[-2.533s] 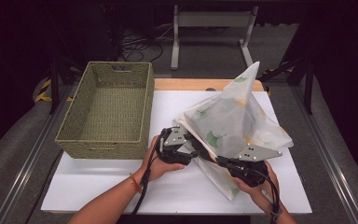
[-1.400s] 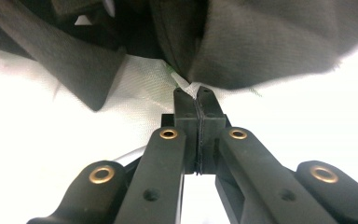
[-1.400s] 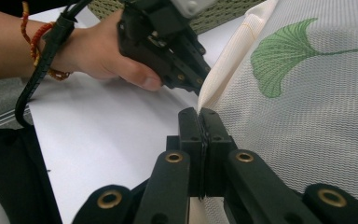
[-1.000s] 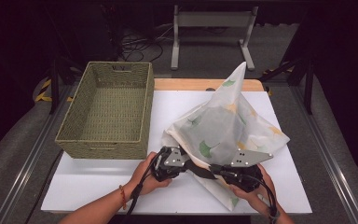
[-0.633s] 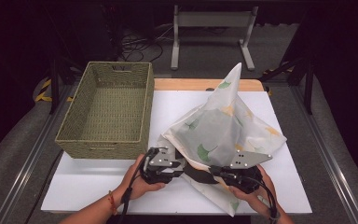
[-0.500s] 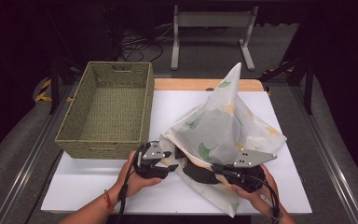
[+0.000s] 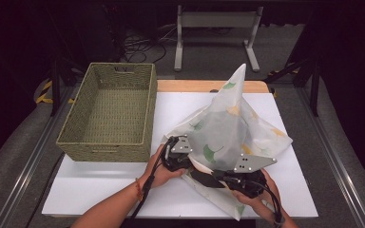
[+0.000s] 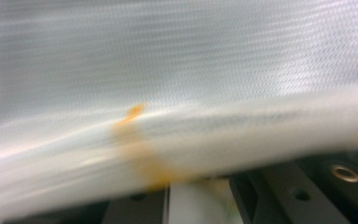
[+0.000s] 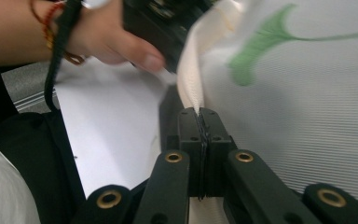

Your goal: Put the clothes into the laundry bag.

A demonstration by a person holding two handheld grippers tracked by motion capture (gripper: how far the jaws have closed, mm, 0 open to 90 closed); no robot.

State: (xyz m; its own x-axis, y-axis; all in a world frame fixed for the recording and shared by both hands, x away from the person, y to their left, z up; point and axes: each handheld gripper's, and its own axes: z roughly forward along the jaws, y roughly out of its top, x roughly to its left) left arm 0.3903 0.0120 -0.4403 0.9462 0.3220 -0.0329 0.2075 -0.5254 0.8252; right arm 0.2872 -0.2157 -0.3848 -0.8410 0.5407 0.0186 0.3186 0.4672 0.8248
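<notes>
Overhead forward-down; gripper cameras point-blank on cloth (image 7: 233,128)

No legible text or labels anywhere

**Two grippers at the near edge of a leaf-print cloth**

The white cloth (image 7: 233,128) with green and yellow leaf prints rises to a peak above the white table (image 7: 100,190). The left gripper (image 7: 186,164) meets the cloth's near left edge, its jaws having just been closing with fabric at them. The right gripper (image 7: 204,176) points left along the near hem, its tips under the fabric. A woven basket (image 7: 107,145) stands just left of the left gripper.
</notes>
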